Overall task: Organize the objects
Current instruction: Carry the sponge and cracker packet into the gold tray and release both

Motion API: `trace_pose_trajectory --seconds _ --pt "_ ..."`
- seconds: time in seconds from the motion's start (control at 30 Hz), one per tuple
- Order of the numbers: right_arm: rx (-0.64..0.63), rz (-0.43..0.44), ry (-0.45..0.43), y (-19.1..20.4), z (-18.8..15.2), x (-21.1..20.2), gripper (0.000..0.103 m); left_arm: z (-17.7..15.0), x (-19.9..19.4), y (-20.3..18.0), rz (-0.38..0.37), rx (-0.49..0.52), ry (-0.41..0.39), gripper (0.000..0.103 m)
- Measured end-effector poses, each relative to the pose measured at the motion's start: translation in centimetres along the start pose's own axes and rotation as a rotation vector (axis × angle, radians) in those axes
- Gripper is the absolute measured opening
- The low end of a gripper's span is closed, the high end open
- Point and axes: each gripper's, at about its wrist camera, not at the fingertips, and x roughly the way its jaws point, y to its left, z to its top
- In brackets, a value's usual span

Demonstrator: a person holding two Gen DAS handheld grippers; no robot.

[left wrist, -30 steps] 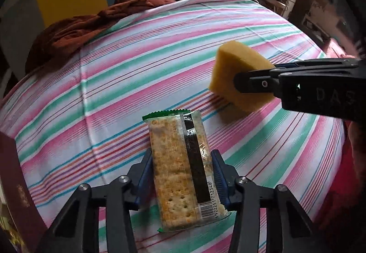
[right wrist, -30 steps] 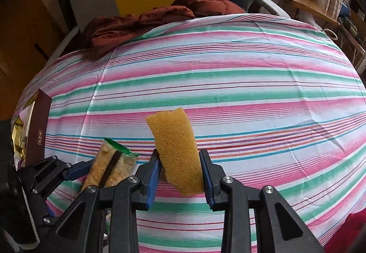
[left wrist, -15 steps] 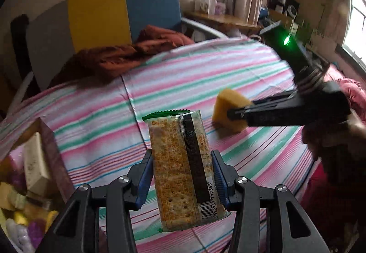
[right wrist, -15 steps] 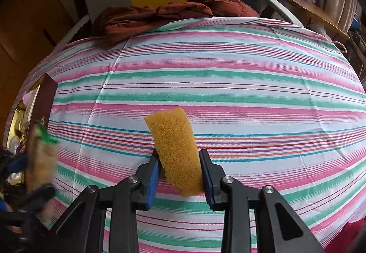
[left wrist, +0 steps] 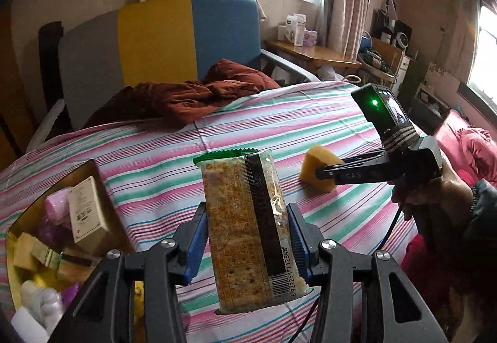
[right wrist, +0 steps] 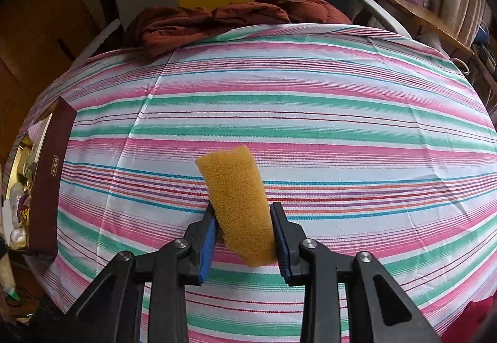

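Both wrist views look down over one striped bed [left wrist: 279, 125].

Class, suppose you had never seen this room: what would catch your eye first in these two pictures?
A cracker packet is clamped upright in the left hand-held gripper, above a striped bedsheet. A yellow sponge is pinched in the right hand-held gripper. At the left edge, an open box holds small items.

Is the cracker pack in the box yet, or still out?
Out. The cracker pack is clamped in the left gripper, held above the striped cloth, with the box off to its left.
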Motion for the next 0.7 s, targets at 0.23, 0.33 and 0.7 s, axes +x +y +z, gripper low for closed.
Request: trace_pose_trajectory --seconds 0.23,0.33,0.7 --pt "-0.004 -0.016 0.006 0.4 -0.2 -0.1 0.032 -0.9 -1.6 2.2 0.017 -0.034 -0.010 0.049" --pt "-0.006 -0.013 0.010 0.9 -0.4 -0.2 0.032 -1.4 -2.1 3.4 0.026 -0.054 -0.011 0.049" --pt "-0.060 0.146 -0.036 8.3 -0.8 -2.9 0.032 -5.1 -5.1 11.0 0.090 -0.221 -0.008 0.049"
